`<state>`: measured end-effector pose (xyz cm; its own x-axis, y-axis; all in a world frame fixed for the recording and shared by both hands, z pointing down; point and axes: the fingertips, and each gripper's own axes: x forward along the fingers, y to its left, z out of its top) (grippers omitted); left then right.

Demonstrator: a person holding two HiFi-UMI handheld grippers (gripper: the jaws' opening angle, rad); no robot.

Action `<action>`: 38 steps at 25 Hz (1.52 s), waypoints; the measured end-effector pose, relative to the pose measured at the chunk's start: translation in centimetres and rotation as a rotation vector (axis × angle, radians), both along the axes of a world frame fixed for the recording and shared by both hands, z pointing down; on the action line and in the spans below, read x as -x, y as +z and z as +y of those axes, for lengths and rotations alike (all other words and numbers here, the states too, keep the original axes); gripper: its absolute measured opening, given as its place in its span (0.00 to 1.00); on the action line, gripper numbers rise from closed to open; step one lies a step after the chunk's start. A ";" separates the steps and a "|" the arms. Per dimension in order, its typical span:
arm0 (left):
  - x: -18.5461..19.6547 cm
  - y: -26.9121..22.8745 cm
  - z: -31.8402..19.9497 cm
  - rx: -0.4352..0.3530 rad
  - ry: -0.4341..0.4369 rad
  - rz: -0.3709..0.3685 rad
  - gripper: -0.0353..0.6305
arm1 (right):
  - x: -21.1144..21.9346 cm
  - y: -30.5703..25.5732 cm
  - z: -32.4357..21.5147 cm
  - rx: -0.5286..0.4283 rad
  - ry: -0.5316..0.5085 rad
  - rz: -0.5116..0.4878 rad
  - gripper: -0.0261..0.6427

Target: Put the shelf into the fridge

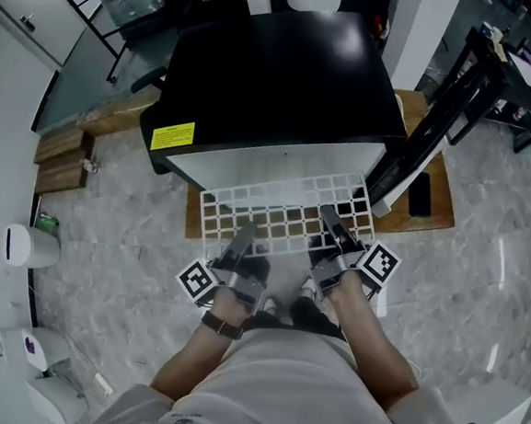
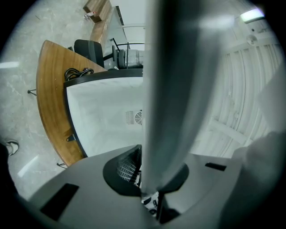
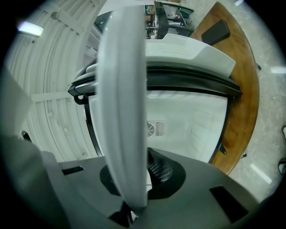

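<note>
We hold the white wire shelf (image 1: 285,204) flat by its near edge, the left gripper (image 1: 243,238) and right gripper (image 1: 330,220) both with jaws closed on it. Its far edge meets the mouth of the black fridge (image 1: 277,78). The fridge door (image 1: 436,129) stands open at right, over the wooden platform (image 1: 437,210).

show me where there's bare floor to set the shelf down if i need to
Bare floor lies left, between the wooden platform and the white bin, and right, past the open fridge door. Straight ahead is crowded: the shelf, clamped in the left gripper and right gripper, fills the gap before the fridge.
</note>
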<state>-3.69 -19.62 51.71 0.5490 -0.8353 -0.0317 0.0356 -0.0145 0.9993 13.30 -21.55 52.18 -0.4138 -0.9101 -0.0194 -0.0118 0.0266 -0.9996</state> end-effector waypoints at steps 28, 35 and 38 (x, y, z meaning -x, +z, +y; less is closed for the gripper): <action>-0.7 0.1 -1.8 -0.050 0.123 0.036 0.10 | -0.8 0.3 0.4 -0.034 0.113 0.000 0.11; 0.8 0.7 -3.5 -0.030 0.123 0.031 0.10 | 0.7 0.8 -1.4 -0.020 0.114 -0.010 0.11; 0.6 0.6 -4.1 -0.030 0.122 0.038 0.10 | 0.6 0.7 -1.9 -0.016 0.121 0.005 0.11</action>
<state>-4.34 -23.76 52.26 0.6446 -0.7605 -0.0781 0.0764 -0.0376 0.9964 12.71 -23.48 52.87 -0.3012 -0.9530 -0.0323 -0.0205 0.0404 -0.9990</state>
